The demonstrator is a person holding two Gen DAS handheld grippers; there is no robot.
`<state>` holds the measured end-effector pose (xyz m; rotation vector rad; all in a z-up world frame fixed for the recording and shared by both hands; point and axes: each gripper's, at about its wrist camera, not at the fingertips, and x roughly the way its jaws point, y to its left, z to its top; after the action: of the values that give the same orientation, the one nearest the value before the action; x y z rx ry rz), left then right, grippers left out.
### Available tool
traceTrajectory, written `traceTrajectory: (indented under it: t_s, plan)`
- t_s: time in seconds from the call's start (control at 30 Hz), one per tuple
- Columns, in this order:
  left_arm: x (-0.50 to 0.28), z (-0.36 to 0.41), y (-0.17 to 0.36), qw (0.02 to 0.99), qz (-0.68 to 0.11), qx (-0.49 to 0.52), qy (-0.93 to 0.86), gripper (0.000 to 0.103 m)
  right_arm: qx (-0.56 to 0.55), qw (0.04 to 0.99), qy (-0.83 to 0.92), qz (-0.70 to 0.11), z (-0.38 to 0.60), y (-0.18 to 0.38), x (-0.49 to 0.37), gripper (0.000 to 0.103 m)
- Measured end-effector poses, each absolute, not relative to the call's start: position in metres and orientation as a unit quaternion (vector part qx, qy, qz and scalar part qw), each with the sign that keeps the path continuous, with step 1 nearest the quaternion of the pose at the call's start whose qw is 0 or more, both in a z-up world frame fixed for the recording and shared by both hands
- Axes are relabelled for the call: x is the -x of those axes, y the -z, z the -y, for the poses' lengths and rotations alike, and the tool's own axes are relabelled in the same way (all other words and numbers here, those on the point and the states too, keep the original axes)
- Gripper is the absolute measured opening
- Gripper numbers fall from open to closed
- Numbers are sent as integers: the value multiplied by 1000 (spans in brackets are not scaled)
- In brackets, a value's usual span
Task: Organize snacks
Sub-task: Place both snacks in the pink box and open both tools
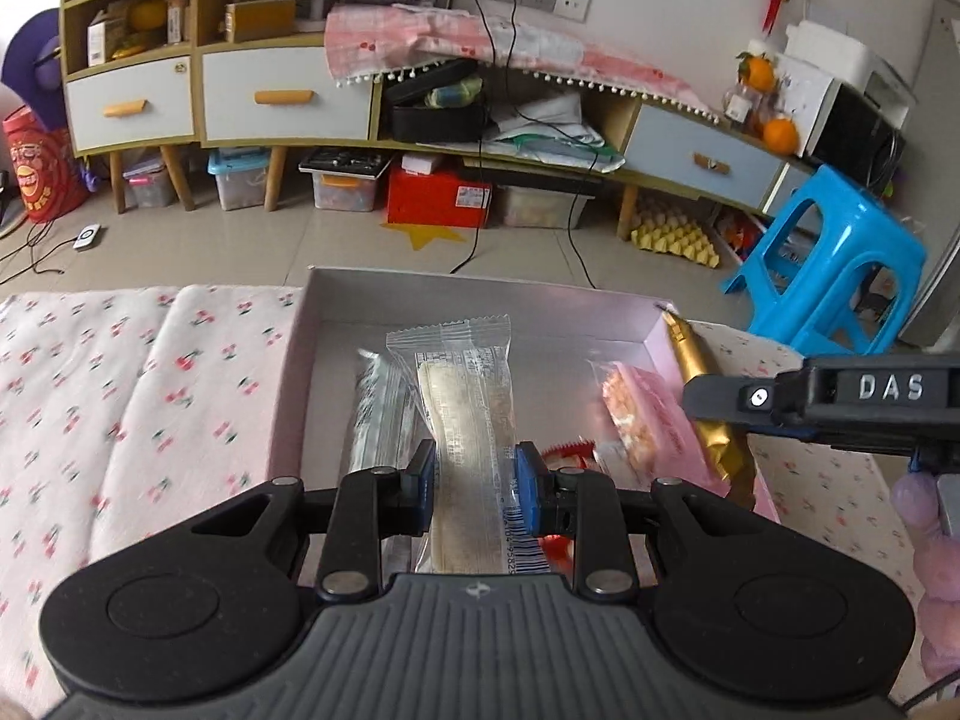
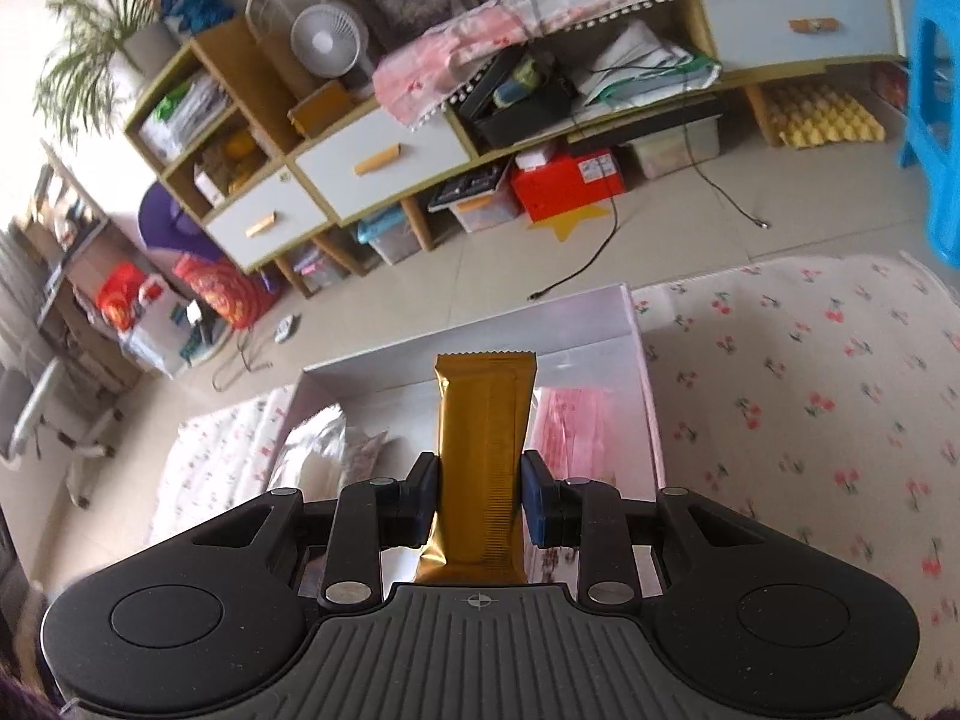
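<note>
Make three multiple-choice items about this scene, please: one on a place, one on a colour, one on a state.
1. Where does the pink snack packet lie?
A. Inside the shallow box
B. On the cherry-print cloth
C. On the blue stool

2. What colour is the wrapper in the right gripper?
A. Green
B. Gold
C. White

3. In what state is the left gripper?
A. Wide open over the cloth
B. Shut on nothing
C. Shut on a clear-wrapped snack bar

Key:
1. A: the pink snack packet rests on the floor of the shallow box, by its right wall.
2. B: the right gripper holds a gold wrapper.
3. C: the pads of the left gripper press both sides of the clear-wrapped snack bar.
</note>
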<state>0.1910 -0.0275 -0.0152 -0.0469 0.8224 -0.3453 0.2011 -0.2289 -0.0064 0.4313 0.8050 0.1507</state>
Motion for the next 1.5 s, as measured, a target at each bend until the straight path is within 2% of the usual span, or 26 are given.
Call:
traceTrajectory:
  t_s: [0.5,0.67,0.73,0.8,1.07,1.23,1.4,1.5]
  plan:
    - [-215,40,35,905,-388,-16,174,25,-183,896,-80,-397,221,36,-251,28]
    - [-218,45,35,904,-384,-21,185,28,-193,898,-83,-387,225,36,-251,33]
    - [-217,45,33,907,-378,-22,185,33,-200,897,-84,-385,227,34,-249,40]
    - [-215,43,30,908,-376,-11,185,45,-200,899,-80,-382,228,31,-248,41]
    - [-197,37,17,904,-384,8,186,62,-187,899,-68,-389,229,15,-221,53]
    - [-176,29,3,903,-390,20,179,74,-185,903,-65,-382,226,-4,-192,71]
    - [-150,23,-6,900,-400,35,169,90,-171,906,-61,-382,219,-20,-159,81]
    - [-134,22,-13,901,-401,22,164,96,-158,908,-56,-383,213,-27,-138,84]
